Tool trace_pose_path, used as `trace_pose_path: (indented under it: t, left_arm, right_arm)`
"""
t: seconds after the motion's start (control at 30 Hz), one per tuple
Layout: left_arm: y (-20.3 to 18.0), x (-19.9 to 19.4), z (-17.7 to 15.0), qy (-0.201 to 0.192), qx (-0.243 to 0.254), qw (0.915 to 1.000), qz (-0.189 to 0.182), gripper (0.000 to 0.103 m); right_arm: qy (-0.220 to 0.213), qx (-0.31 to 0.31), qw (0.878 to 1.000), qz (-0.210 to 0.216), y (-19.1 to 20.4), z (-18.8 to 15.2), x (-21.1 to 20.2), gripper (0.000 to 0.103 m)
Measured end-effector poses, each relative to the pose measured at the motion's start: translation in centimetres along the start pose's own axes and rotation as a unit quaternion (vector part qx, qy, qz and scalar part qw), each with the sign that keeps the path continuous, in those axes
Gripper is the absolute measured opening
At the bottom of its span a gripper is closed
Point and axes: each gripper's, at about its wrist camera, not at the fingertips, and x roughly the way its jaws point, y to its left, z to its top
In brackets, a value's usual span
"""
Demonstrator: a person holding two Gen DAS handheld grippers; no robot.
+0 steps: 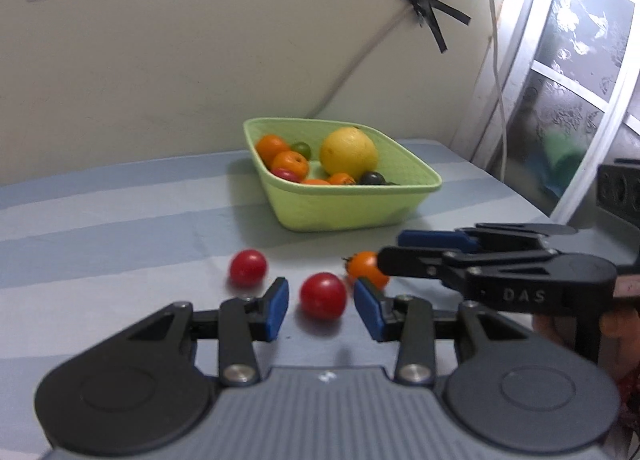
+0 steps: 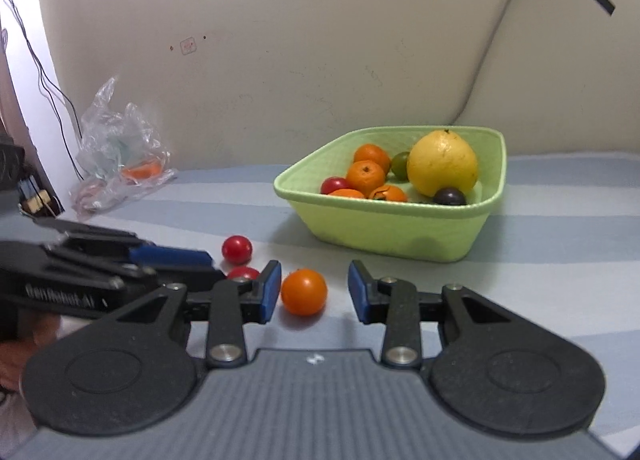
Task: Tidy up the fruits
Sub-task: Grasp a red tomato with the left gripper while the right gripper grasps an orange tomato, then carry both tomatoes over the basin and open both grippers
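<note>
Daylight glares from the frosted patterned window (image 1: 580,72) at upper right; soft focus throughout, fisheye bending at edges, faint shadows.

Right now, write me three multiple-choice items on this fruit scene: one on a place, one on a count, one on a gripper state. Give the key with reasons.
1. Where does the orange tomato lie?
A. In the green basket
B. On the cloth, between the right gripper's fingers
C. Inside the plastic bag

2. How many small round fruits lie loose on the striped cloth in front of the green basket?
A. One
B. Three
C. Five

3. How does the left gripper stand?
A. Open around a red tomato
B. Shut on a red tomato
C. Shut and empty

Key:
1 B: it sits on the cloth between the blue pads of the right gripper, near the left pad.
2 B: the near red tomato, the far red tomato and the orange one.
3 A: gaps show on both sides of the near red tomato.
</note>
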Motion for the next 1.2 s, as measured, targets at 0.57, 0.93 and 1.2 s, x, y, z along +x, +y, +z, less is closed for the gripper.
trace_pose_path:
  t: [0.57, 0.93, 1.2]
  left_arm:
    - [-0.3, 1.7, -0.1, 0.008, 0.005, 0.9999, -0.006, 0.03]
    - [-0.4, 4.6, 7.7, -0.046, -0.007, 0.9989, 0.004, 0.031]
    - [0.5, 6.8, 8.7, -0.047, -0.012, 0.9986, 0.023, 0.038]
  right_arm:
    - [0.024, -0.026, 0.999, -0.016, 1.2, -0.4, 0.9, 0.03]
    - [-0.095, 0.008, 0.991, -0.09, -2.7, 4.3, 0.0, 0.031]
    - [-0.091, 0.008, 0.989, -0.116, -4.7, 3.8, 2.4, 0.041]
